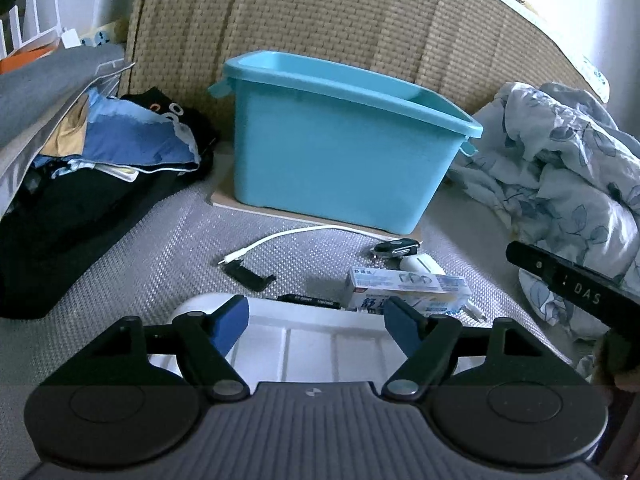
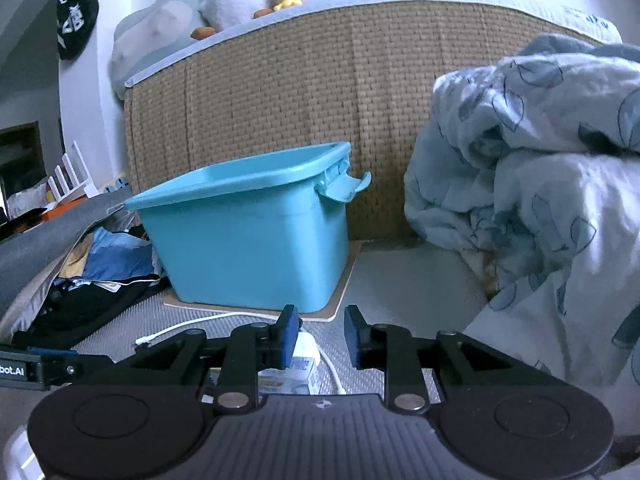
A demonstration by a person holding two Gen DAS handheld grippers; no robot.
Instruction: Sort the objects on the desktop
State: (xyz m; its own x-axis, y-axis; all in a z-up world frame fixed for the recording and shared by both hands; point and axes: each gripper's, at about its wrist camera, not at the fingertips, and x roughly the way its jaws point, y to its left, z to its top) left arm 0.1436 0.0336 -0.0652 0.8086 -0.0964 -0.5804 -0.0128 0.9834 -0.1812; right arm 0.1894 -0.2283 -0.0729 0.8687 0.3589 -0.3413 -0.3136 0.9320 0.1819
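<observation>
Right now the small things lie scattered on the grey textured mat, ahead of both tools and short of the turquoise bin (image 1: 340,136). Nearest the left tool (image 1: 316,324) is a white ribbed tray (image 1: 312,344), lying directly between and under its blue pads; whether the pads touch it I cannot tell, and they stand wide apart with nothing pinched between them. Just beyond the tray, ahead and to the right, lies a toothpaste box (image 1: 404,286), its long axis running crosswise to the left tool's fingers. Past the box sit a small white case (image 1: 420,262) and a dark key fob (image 1: 396,246), close together. Ahead and slightly left lies a black clip-like piece (image 1: 250,274), and a white cable (image 1: 304,236) curves across in front of the bin's foot.

Seen from the right tool (image 2: 320,338), the same box (image 2: 296,376) lies below and just left of its fingers, with the cable (image 2: 332,368) running beneath them. Its pads are parted moderately and hold nothing.

Judging by this, the right tool is the nearer to the box, while the left is the nearer to the tray. The bin stands straight ahead of both; its inside is hidden, so what it holds cannot be told. A rumpled leaf-print quilt (image 2: 540,200) lies off to the right.
</observation>
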